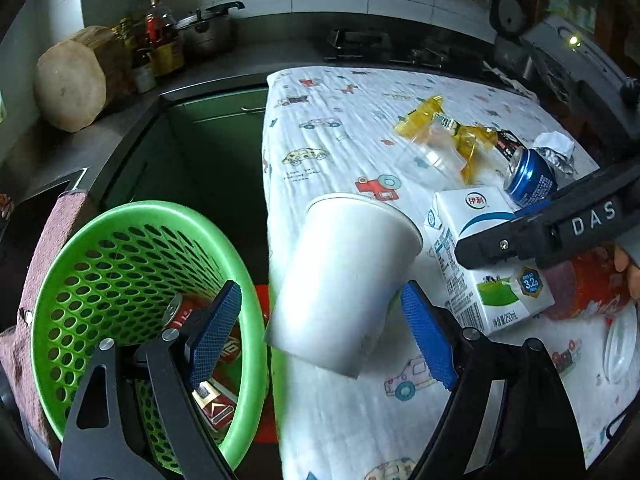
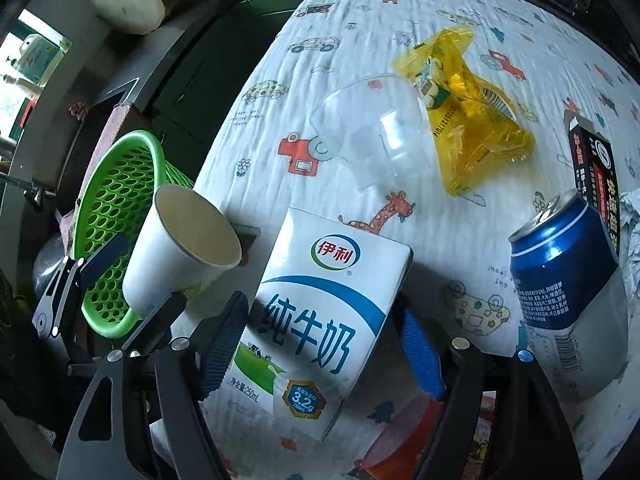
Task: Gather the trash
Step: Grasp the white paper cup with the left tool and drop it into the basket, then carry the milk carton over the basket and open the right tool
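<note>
A white paper cup lies tilted at the table's left edge between the wide-open fingers of my left gripper; neither pad visibly presses it. It also shows in the right wrist view. A white and blue milk carton stands between the pads of my right gripper, which is shut on it; the carton shows in the left wrist view too. A green perforated basket beside the table holds a red can and a red pack.
On the patterned tablecloth lie a clear plastic cup, a yellow wrapper, a blue can, a black box and crumpled paper. A dark counter with a wooden block, bottles and a pot lies behind.
</note>
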Available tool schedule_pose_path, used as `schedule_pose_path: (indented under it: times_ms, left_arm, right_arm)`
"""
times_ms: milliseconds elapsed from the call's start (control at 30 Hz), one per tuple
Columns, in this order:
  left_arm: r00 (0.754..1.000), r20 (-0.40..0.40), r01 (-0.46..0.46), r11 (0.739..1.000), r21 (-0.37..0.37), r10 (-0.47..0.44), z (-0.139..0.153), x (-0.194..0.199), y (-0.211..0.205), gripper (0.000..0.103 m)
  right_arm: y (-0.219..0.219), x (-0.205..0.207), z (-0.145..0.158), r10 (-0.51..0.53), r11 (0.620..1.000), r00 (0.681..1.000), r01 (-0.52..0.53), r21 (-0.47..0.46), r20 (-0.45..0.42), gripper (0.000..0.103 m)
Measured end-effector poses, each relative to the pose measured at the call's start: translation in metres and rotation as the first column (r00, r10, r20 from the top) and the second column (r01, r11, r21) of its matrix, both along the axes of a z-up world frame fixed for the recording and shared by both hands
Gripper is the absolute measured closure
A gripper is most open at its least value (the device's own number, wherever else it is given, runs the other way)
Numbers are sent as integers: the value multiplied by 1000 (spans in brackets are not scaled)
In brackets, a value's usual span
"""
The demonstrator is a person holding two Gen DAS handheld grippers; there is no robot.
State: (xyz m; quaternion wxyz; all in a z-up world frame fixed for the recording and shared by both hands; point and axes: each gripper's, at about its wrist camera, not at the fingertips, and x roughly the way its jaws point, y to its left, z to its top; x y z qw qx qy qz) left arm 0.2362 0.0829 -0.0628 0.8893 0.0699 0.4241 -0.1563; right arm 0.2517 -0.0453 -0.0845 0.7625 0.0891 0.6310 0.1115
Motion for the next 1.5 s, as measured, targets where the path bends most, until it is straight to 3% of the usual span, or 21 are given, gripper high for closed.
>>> schedule_pose_path:
  times_ms: [167, 500, 667, 867, 967, 1133, 1267, 1500]
  left_arm:
    - [999, -20, 27, 999, -18, -27, -3, 5, -4, 40]
    - [1000, 14, -6, 998, -58, 7, 5, -4, 6, 43]
    - [997, 55, -51, 990, -129, 58, 27, -18, 31, 43]
    - [979, 79, -173, 973, -149, 187, 45, -28, 81, 43]
    - [965, 54, -244, 956, -162, 256, 42, -27, 110, 43]
    - [935, 27, -351, 932, -91, 354, 26, -25, 143, 42]
    - [913, -5, -407, 909, -86, 408, 17, -24, 160, 39]
    - [898, -15, -439, 891, -116, 441, 10, -33, 177, 28]
  right_arm:
    - [6, 1, -10, 2, 1000, 1000, -2, -13, -16, 29]
    - [7, -9, -5, 20, 1000, 1000, -20, 2, 12, 33]
    - [11, -16, 2, 50, 999, 998, -49, -7, 37, 34]
    - [25, -22, 23, 93, 996, 991, -92, -15, 94, 34]
    - [36, -22, 32, 114, 993, 987, -114, -8, 114, 34]
    - [62, -16, 44, 155, 987, 976, -159, 14, 150, 34]
    - [84, -12, 48, 181, 980, 970, -192, 51, 163, 34]
    - [123, -7, 48, 235, 966, 954, -251, 69, 186, 34]
